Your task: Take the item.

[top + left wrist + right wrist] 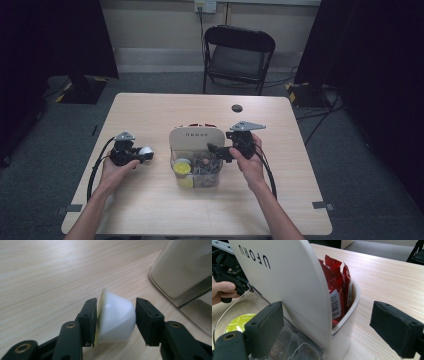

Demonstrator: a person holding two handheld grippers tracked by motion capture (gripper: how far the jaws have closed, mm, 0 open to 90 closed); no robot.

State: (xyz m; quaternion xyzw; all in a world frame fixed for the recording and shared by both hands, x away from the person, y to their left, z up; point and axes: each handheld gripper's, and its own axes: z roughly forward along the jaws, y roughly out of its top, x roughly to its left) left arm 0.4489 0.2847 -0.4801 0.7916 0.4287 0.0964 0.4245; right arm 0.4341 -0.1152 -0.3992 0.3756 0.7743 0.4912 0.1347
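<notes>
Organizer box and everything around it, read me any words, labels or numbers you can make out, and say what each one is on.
"UFORU": dark letters on the cream divider panel of the organizer box, seen turned sideways in the right gripper view.
Barcode on a red packet: bars show, digits too small to read.
Green-lidded pod: print too blurred to read.
White pod in the left gripper: no text showing.

"UFORU" on cream organizer panel (pixel 287 282), barcode on red packet (pixel 337 297)
</notes>
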